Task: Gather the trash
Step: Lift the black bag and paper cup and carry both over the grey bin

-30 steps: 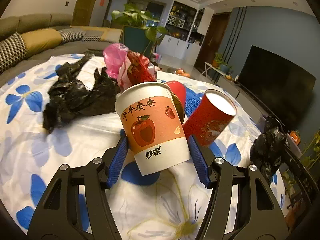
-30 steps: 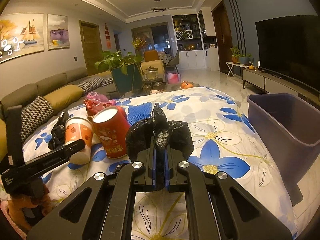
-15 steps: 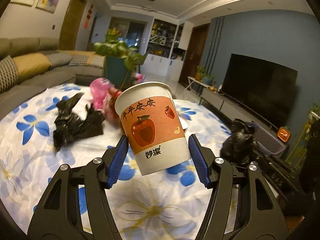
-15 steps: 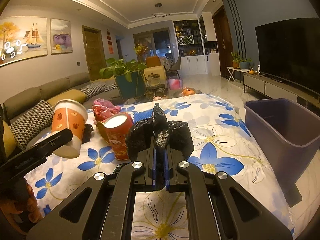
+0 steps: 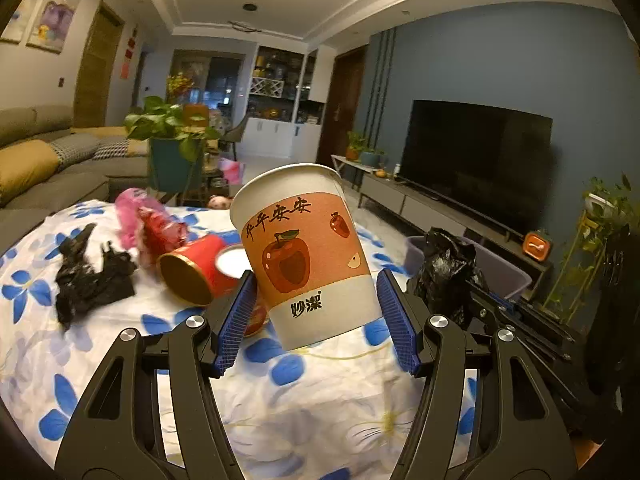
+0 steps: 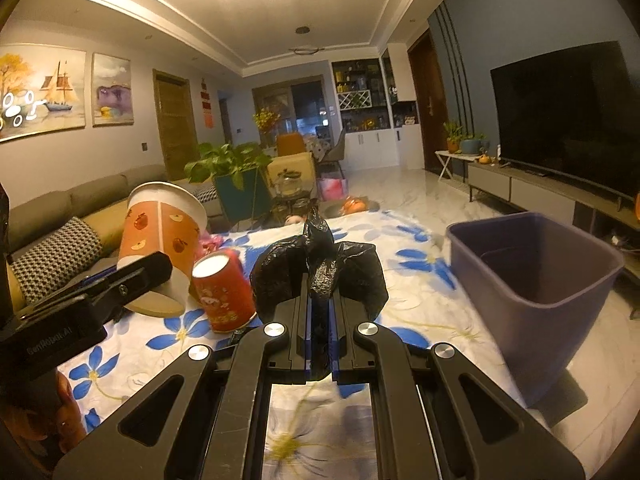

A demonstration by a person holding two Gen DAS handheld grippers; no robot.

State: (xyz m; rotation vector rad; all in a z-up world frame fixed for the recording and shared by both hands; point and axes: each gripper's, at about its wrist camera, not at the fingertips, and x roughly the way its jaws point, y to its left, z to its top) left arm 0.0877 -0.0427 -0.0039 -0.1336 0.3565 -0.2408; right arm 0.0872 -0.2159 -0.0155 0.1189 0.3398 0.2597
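Observation:
My left gripper [image 5: 316,320] is shut on an orange-and-white paper cup [image 5: 304,252] with apple prints and holds it tilted above the table; the cup also shows in the right wrist view [image 6: 160,240]. My right gripper [image 6: 320,308] is shut on a crumpled black plastic bag [image 6: 320,264], also in the left wrist view [image 5: 448,276]. A purple bin [image 6: 536,276] stands open at the table's right edge. A red can [image 6: 224,292] stands on the floral tablecloth [image 6: 400,280].
A second red can [image 5: 192,268] lies on its side. A loose black bag [image 5: 88,276] and pink and red wrappers [image 5: 148,224] lie at the far left. A sofa, a potted plant and a TV stand surround the table.
The left gripper has lifted the cup off the table and carried it up and rightward. The right gripper has moved with the black bag towards the purple bin, which looks nearer.

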